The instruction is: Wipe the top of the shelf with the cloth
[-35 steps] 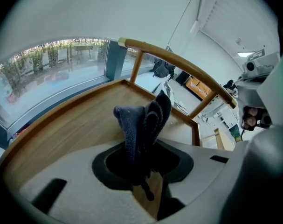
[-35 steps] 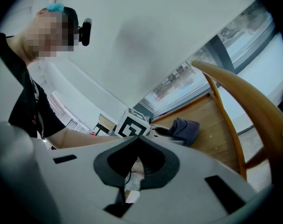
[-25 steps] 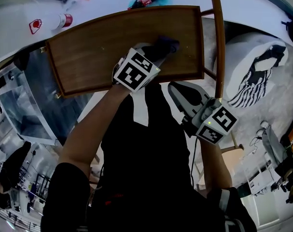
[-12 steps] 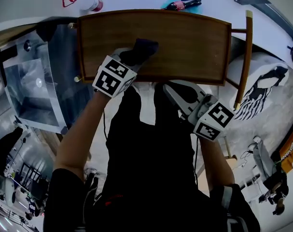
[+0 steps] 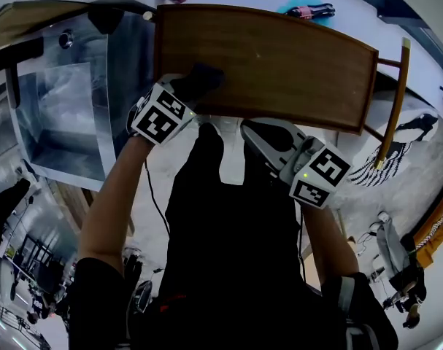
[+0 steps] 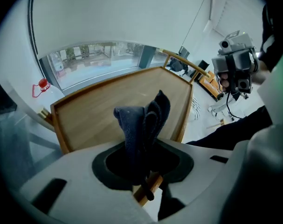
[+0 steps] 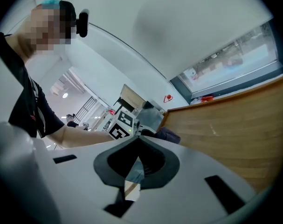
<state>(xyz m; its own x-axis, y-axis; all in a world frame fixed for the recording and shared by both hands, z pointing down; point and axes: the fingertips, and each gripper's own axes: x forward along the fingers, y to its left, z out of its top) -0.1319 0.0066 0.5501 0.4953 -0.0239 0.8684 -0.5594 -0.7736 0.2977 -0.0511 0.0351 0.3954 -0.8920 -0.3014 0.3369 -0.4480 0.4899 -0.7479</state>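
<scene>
Cloth (image 5: 205, 75) in left tongs (image 5: 190, 87) now nearer left end of shelf top (image 5: 279, 57).

Cloth (image 5: 201, 79) on the shelf top (image 5: 294, 57), front left — bottle (image 5: 309, 10) behind the shelf (right gripper (image 5: 252, 131) in front)

Head view: the left gripper (image 5: 183, 93) hides the near part of the cloth (image 5: 203, 77), and its jaws are out of sight there. Left gripper view: the cloth's lower end vanishes between the jaws; the gripper body masks the near edge of the shelf (image 6: 99, 111).
</scene>
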